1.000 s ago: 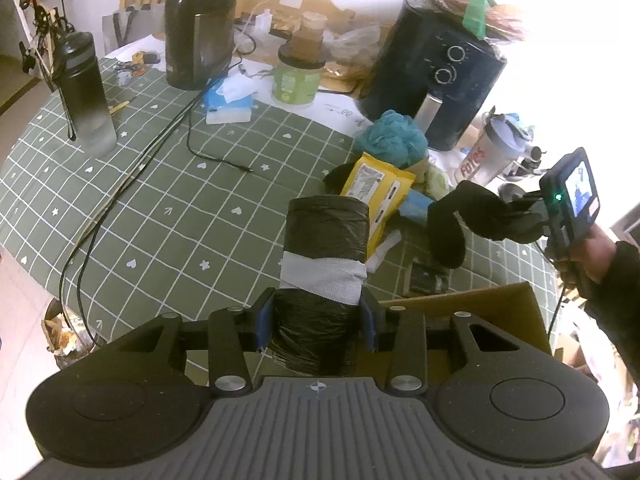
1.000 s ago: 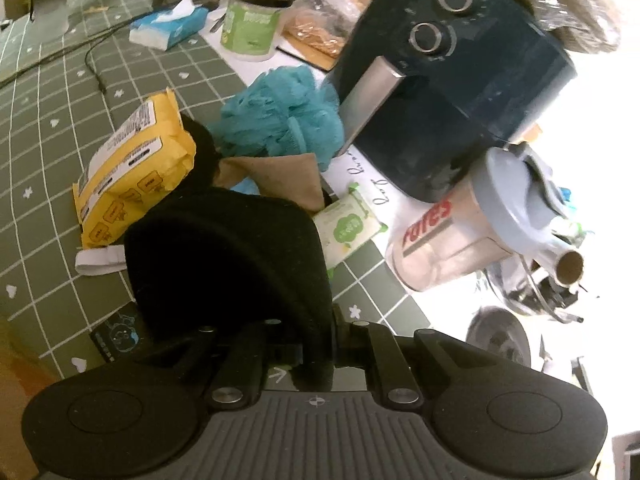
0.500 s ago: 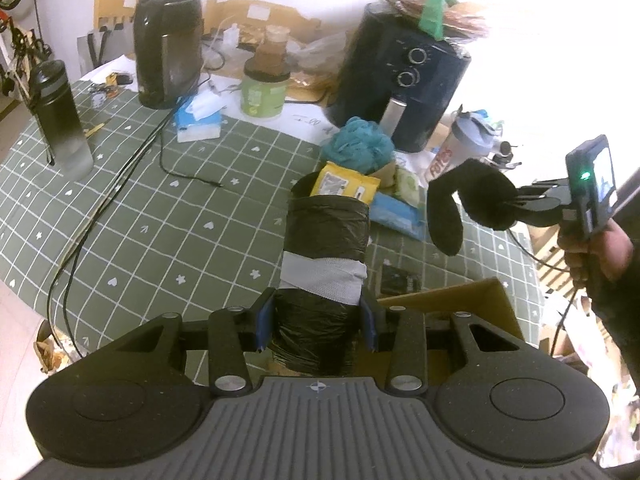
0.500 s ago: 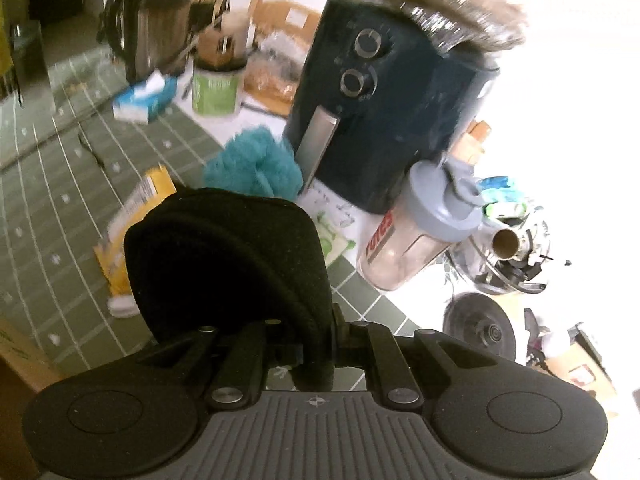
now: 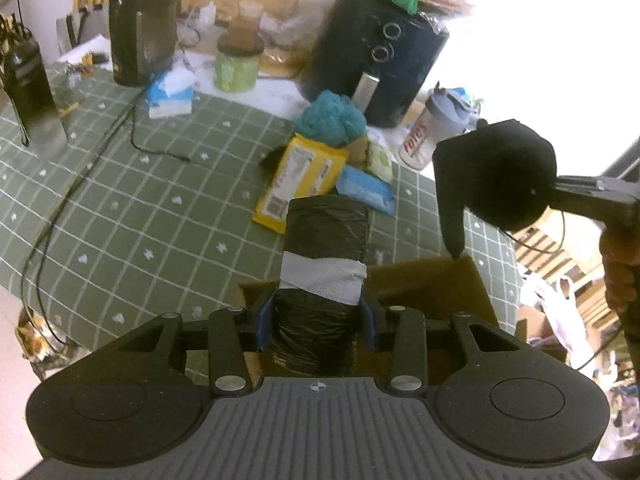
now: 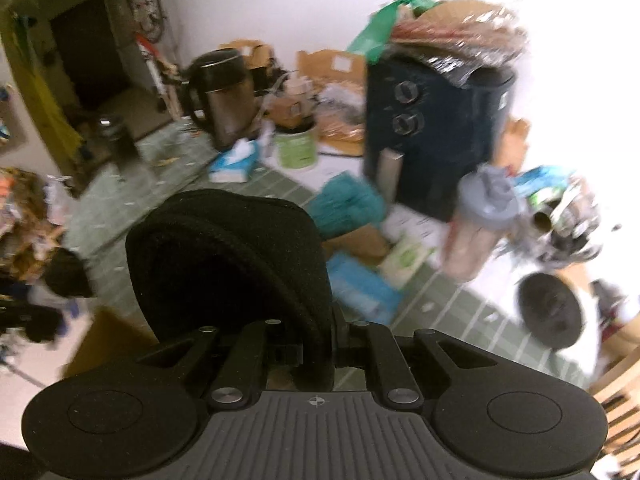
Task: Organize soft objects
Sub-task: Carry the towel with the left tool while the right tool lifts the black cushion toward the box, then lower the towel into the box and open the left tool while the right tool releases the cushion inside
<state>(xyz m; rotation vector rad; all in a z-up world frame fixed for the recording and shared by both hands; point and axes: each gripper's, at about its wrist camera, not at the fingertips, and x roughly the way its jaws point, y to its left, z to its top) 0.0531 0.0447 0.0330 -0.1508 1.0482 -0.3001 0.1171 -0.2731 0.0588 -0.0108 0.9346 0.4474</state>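
left gripper [image 5: 316, 320]: I grip the roll [image 5: 325, 256], held over the box [image 5: 460, 284]
right gripper [image 6: 336, 354]: I pinch the cap [image 6: 228, 264], up above the box
done: two picked up, nothing visibly boxed
left: pouf [image 5: 330, 120], packs [image 5: 304, 180] on table [image 5: 120, 208]
text: shaker [image 5: 428, 136] maybe "nyles", blurry

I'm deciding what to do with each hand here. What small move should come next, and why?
Probably lower the right gripper, shut on the black fabric piece, toward the cardboard box: the fabric's tip hangs at the box's far rim, while the left gripper holds the black roll over it.
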